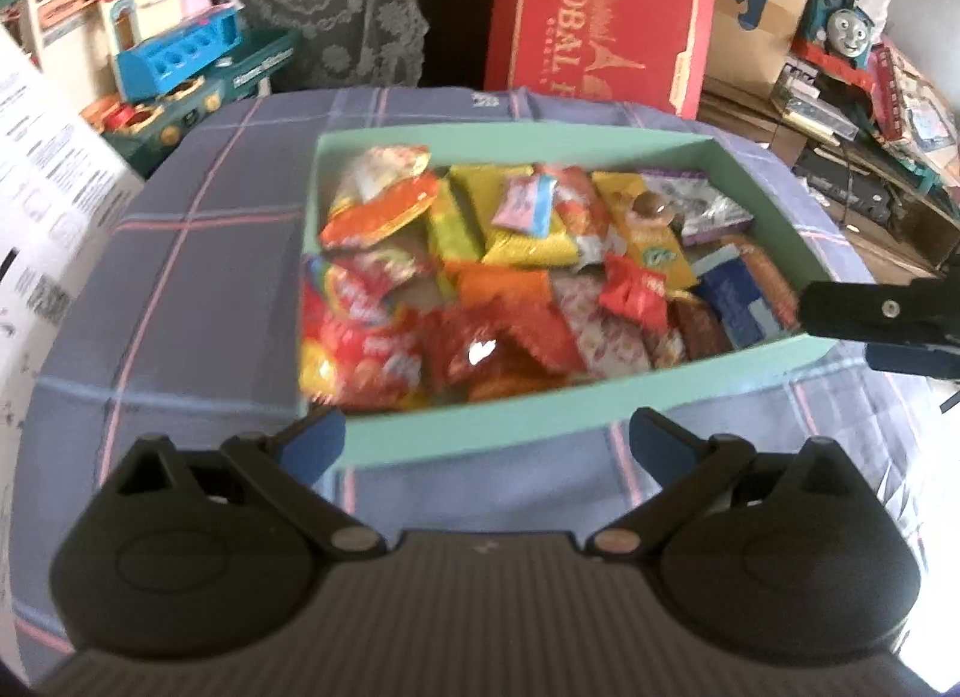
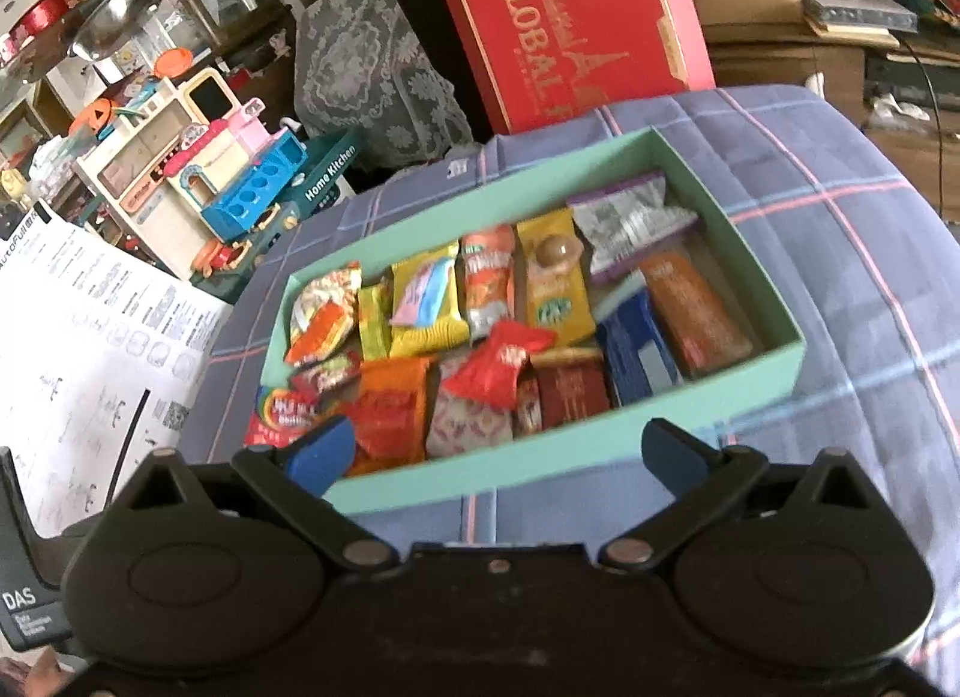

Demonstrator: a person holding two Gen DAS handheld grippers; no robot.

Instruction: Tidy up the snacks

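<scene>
The teal box [image 1: 480, 433] sits on the plaid-covered tabletop [image 1: 198, 277] and is filled with snack packets [image 1: 510, 283] (mixed wrappers, loosely packed). The left tongs [image 1: 486, 439] hover at the box's near wall, spread wide and holding nothing. The right tongs [image 2: 498, 457] hover likewise at the box's near wall, wide apart and empty. A red carton [image 2: 570, 18] stands behind the box.

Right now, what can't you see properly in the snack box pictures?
- Left wrist view: names on the snack packets are smeared by blur.
- Left wrist view: the right gripper is cut off by the edge.
- Right wrist view: the left fingertip hides the teal box's near corner.
</scene>
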